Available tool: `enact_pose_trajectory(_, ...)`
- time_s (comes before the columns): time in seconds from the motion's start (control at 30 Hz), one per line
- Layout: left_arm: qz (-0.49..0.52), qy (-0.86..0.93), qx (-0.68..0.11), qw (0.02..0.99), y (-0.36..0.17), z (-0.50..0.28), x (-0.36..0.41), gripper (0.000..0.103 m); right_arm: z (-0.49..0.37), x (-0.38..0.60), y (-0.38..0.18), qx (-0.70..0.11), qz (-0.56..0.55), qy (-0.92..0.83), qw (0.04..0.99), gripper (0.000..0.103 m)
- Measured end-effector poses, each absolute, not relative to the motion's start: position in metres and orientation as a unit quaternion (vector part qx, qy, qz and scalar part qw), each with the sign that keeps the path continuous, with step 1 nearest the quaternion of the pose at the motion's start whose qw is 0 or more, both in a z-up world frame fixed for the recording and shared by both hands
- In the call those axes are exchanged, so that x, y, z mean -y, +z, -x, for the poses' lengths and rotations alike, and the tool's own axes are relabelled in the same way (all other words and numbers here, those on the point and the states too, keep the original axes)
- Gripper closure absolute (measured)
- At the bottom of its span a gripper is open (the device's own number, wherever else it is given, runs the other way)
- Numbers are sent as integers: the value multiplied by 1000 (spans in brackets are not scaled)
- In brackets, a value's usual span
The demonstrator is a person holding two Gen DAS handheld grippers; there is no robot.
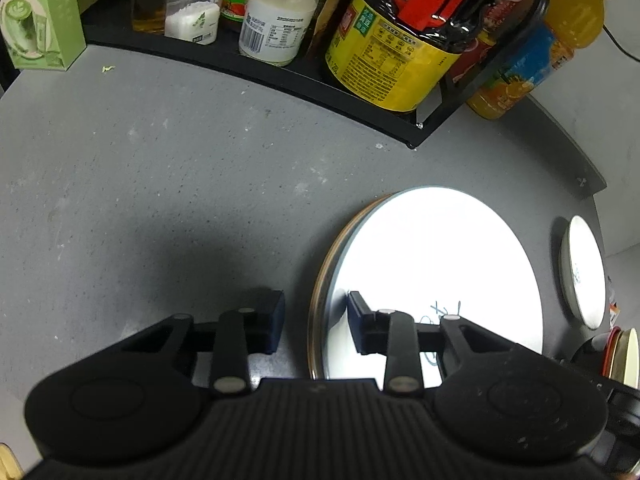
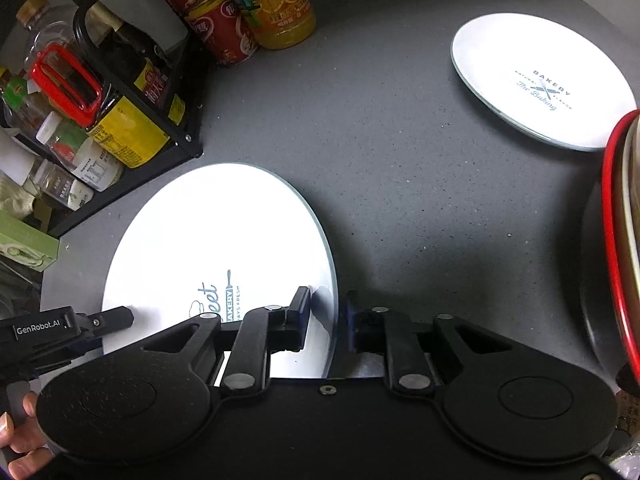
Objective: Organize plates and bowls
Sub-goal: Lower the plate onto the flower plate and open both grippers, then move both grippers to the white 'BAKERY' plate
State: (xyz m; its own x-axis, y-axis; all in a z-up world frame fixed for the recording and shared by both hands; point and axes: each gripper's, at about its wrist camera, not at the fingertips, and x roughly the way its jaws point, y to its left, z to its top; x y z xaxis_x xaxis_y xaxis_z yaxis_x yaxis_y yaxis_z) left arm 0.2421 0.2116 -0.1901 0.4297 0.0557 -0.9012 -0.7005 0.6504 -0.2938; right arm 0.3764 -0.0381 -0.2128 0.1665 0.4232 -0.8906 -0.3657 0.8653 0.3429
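Note:
A large white plate (image 1: 436, 264) with blue lettering lies on the grey counter; it also shows in the right wrist view (image 2: 212, 240). My left gripper (image 1: 316, 322) is open and straddles the plate's left rim, one finger over the plate, one over the counter. My right gripper (image 2: 328, 318) is open and straddles the plate's right rim. A smaller white plate (image 2: 540, 80) printed "Bakery" lies at the far right; it also shows in the left wrist view (image 1: 584, 272). A red-rimmed bowl (image 2: 624, 240) stands at the right edge.
A black wire rack (image 1: 360, 112) holding bottles and jars stands along the back. An orange juice bottle (image 2: 276, 4) and red cans (image 2: 220, 28) stand beside it. A green box (image 1: 36, 20) stands at the back left. The left gripper (image 2: 116, 318) shows in the right view.

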Motion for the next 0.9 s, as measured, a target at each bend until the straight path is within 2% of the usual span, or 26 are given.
enact_pose_trajectory(0.1,328,246,-487,771,-189,-245,-210,69,-377,41,-209,-597,-27,265,756,79)
enact_pose_trajectory(0.13,320,247,-490,772,-188,-246,-209,66,-377,42,-207,-598,-28,268,755,78)
enact_pose_trajectory(0.2,307,241,-492,778,-182,-246,-205,65,-376,44,-201,-599,-30,273,752,70)
enact_pose_trajectory(0.27,306,234,-492,781,-177,-245,-201,59,-374,45,-194,-594,-27,278,754,55)
enact_pose_trajectory(0.33,297,235,-497,781,-171,-244,-197,45,-370,45,-187,-586,-17,283,759,54)
enact_pose_trajectory(0.4,283,233,-497,786,-165,-245,-191,35,-368,47,-180,-582,-15,286,761,51)
enact_pose_trajectory(0.5,284,214,-492,795,-155,-243,-183,28,-364,49,-168,-569,-9,286,771,42)
enact_pose_trajectory(0.53,284,208,-491,797,-153,-243,-180,25,-363,50,-163,-565,-7,286,774,34)
enact_pose_trajectory(0.57,281,204,-491,799,-150,-244,-178,24,-362,51,-159,-560,-5,284,778,26)
enact_pose_trajectory(0.7,269,182,-483,813,-137,-246,-164,19,-356,56,-142,-541,5,287,791,14)
enact_pose_trajectory(0.77,265,172,-480,818,-130,-249,-158,18,-354,59,-134,-535,6,284,796,2)
enact_pose_trajectory(0.9,260,159,-471,828,-119,-257,-150,17,-352,73,-118,-520,-1,276,808,0)
